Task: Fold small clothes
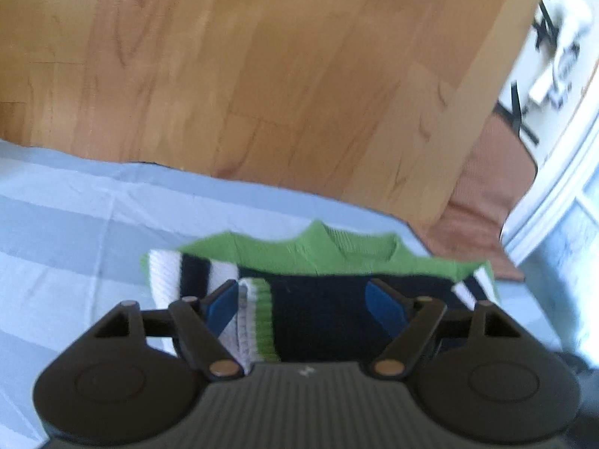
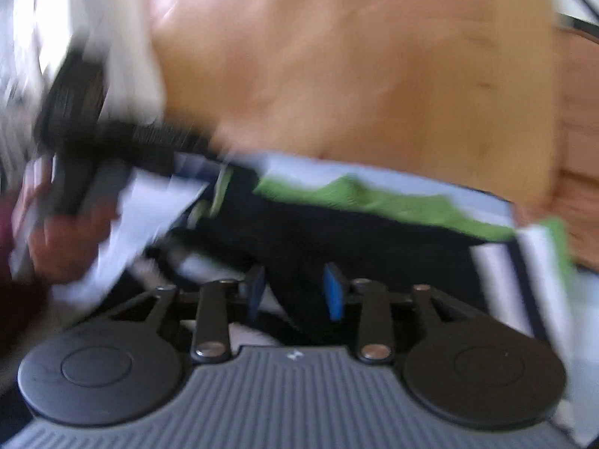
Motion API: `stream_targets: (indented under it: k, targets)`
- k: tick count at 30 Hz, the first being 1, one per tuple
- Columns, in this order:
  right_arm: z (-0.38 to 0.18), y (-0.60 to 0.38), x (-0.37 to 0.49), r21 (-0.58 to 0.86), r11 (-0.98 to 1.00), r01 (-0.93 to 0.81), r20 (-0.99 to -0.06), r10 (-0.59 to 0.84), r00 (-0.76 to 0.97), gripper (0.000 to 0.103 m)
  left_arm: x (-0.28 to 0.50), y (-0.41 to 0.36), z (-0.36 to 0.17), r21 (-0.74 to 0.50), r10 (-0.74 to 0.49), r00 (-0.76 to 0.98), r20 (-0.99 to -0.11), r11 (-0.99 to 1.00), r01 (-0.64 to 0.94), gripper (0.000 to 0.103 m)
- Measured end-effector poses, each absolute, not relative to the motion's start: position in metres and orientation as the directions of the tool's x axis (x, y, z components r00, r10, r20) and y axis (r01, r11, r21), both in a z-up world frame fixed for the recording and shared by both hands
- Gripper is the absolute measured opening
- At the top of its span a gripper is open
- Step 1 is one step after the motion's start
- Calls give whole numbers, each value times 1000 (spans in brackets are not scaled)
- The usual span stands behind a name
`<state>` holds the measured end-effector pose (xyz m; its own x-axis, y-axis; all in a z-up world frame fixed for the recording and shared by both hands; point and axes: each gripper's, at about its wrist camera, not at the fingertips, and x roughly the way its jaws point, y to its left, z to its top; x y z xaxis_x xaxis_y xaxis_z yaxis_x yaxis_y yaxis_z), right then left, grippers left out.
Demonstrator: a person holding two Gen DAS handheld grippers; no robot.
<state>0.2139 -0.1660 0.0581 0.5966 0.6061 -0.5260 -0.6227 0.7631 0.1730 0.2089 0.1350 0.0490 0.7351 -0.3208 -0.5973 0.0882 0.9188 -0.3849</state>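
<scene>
Left tool (image 1: 305, 305) spread over sweater (image 1: 322, 254); right tool (image 2: 294, 292) spread, sweater between pads.

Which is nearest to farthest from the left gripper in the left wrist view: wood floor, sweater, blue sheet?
From the left gripper:
1. Sweater, directly under and between the fingers.
2. Blue sheet, under and around the sweater.
3. Wood floor, beyond the sheet's far edge.

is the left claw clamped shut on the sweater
No, the left claw stands wide open, its blue pads apart over the folded green, navy and white sweater.
</scene>
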Motion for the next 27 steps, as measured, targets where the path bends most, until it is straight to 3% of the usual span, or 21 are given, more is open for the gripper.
stream_targets:
  k: [3,5,6,7,9,10,11,12,15,18,19,20,22,27]
  targets:
    - [77,-218,236,210,866,-455,-480,496,723,49,208,128,45,-336,-295,723,-625,937,92,76]
    - [79,-246,256,210,923,-321,-501,384,775,55,208,128,44,-332,-295,717,-632,939,93,73]
    - [81,-251,269,205,939,-277,-516,345,784,64,207,130,45,-332,-296,713,-636,939,93,72]
    - [79,-257,278,200,949,-245,-536,315,783,69,207,129,44,-330,-295,708,-641,939,92,65]
    - [68,-259,296,185,958,-221,-586,288,757,69,209,128,40,-319,-287,698,-656,944,87,60]
    - [61,-256,303,174,959,-224,-613,283,738,54,210,126,38,-304,-276,699,-660,949,87,60]
    - [54,-250,307,149,962,-228,-635,270,723,28,209,124,37,-288,-265,702,-660,953,89,59]
    - [50,-246,311,119,966,-230,-645,251,722,10,208,121,37,-270,-254,707,-660,958,93,59]
    - [55,-265,313,174,977,-123,-549,200,811,10,208,116,35,-222,-219,711,-669,971,91,54]
    - [38,-282,324,216,976,-37,-603,163,781,14,208,100,29,-85,-119,715,-689,993,83,54]
    - [33,-282,325,188,982,-26,-630,141,763,17,207,98,30,-66,-107,715,-691,994,86,54]
    - [31,-283,323,177,984,-22,-638,132,759,27,206,97,31,-58,-103,714,-692,995,87,54]
    - [36,-290,310,198,980,-6,-616,129,777,39,207,102,34,-73,-108,706,-700,994,80,55]
    - [63,-305,276,300,953,-41,-546,207,812,43,208,136,46,-167,-101,718,-689,986,-22,51]
